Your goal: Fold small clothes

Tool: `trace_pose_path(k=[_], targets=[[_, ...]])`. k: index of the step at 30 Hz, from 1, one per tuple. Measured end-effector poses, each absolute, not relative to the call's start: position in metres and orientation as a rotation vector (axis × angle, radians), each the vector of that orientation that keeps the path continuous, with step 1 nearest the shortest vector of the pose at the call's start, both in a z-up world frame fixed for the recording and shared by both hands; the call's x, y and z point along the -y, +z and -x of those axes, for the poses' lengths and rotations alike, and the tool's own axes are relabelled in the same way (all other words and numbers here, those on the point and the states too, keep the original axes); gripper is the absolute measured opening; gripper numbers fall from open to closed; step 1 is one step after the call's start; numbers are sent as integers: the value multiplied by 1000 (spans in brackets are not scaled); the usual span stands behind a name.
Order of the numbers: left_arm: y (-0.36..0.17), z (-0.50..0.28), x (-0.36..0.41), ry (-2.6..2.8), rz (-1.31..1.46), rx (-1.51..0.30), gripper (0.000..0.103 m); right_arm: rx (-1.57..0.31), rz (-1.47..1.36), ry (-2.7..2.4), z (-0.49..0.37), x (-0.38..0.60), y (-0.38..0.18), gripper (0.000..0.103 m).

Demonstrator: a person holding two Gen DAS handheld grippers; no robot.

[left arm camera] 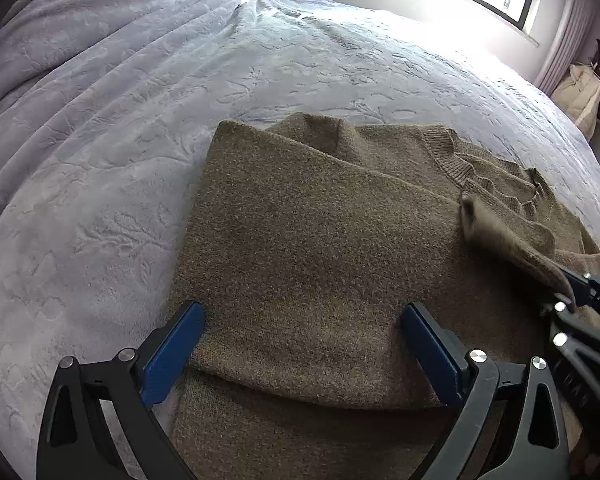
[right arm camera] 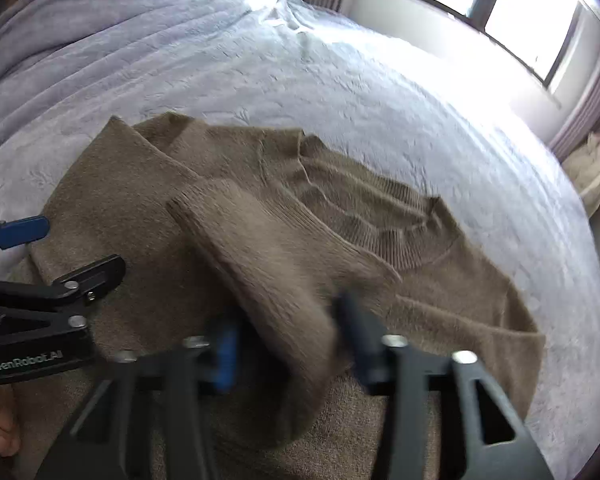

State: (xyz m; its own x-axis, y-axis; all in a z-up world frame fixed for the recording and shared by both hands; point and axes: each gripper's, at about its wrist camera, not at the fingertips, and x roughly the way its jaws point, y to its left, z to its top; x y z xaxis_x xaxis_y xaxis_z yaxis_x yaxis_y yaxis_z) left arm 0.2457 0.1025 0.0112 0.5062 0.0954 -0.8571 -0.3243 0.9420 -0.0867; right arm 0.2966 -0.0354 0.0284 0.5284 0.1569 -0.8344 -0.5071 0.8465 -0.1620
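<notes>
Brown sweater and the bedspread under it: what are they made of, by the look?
Brown sweater: looks like a fuzzy knit, wool or a wool-like blend; matte, flecked surface, with ribbing at the collar. The fibre itself cannot be told.
Bedspread: pale lavender, soft plush or fleece-like fabric by its look, with an embossed leaf pattern and a slight sheen where window light hits it.

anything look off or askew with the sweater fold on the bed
Nothing is damaged. The brown sweater is only half folded: its left side lies flat across the body, while the right sleeve hangs lifted in the right gripper, so the fold looks lopsided. The left gripper is open.
</notes>
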Motion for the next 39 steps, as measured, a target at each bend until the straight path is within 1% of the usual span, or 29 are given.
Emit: trace_pose_path(k=[1, 2, 7, 9, 11, 12, 13, 14, 15, 17, 18, 21, 22, 23, 24, 25, 28, 31, 33, 35, 36, 37, 38, 39], targets=[[11, -244, -103, 252, 242, -1005, 100, -951, 306, 432, -300, 52, 32, 15], [12, -243, -102, 247, 233, -1000, 100, -944, 214, 436, -301, 71, 36, 11], [23, -242, -96, 195, 254, -984, 100, -888, -82, 339, -288, 165, 44, 11], [26, -245, -84, 172, 226, -985, 100, -916, -167, 328, -286, 190, 32, 12], [22, -252, -75, 174, 181, -1014, 100, -983, -243, 350, -289, 205, 15, 15], [18, -256, -71, 182, 155, -1035, 100, -988, -283, 365, -289, 211, 11, 16], [18, -257, -70, 188, 145, -1041, 100, -983, -325, 380, -289, 217, 11, 19], [20, -257, -70, 188, 148, -1039, 100, -980, -353, 382, -290, 220, 12, 27], [24, -257, -72, 181, 163, -1032, 100, -974, -378, 377, -290, 225, 13, 32], [31, -258, -76, 173, 191, -1020, 100, -951, -411, 376, -290, 233, 16, 58], [35, -259, -78, 174, 198, -1014, 100, -938, -425, 372, -291, 235, 17, 61], [36, -267, -76, 190, 162, -1018, 100, -909, -491, 355, -293, 248, 20, 62], [31, -272, -75, 183, 154, -1038, 100, -894, -499, 347, -293, 251, 21, 56], [23, -277, -75, 184, 149, -1070, 100, -890, -472, 326, -294, 250, 22, 25], [15, -280, -76, 192, 145, -1095, 100, -909, -410, 304, -297, 247, 22, 10], [13, -278, -74, 188, 149, -1095, 100, -926, -328, 277, -298, 242, 23, 9], [16, -275, -72, 180, 131, -1086, 100, -874, -153, 208, -291, 237, 30, 9], [29, -268, -69, 147, 139, -1066, 100, -889, -115, 174, -291, 247, 27, 9], [38, -268, -64, 145, 114, -1041, 100, -901, -135, 152, -291, 255, 29, 17], [41, -270, -60, 142, 95, -1040, 100, -911, -142, 100, -290, 259, 37, 32], [42, -270, -58, 139, 90, -1041, 100, -891, -130, 65, -285, 261, 43, 36], [43, -271, -55, 142, 77, -1040, 100, -858, -106, 35, -283, 257, 48, 45], [43, -274, -54, 143, 69, -1035, 100, -814, -72, 11, -277, 253, 57, 59], [43, -276, -50, 140, 58, -1029, 100, -787, -51, 14, -274, 249, 63, 65]])
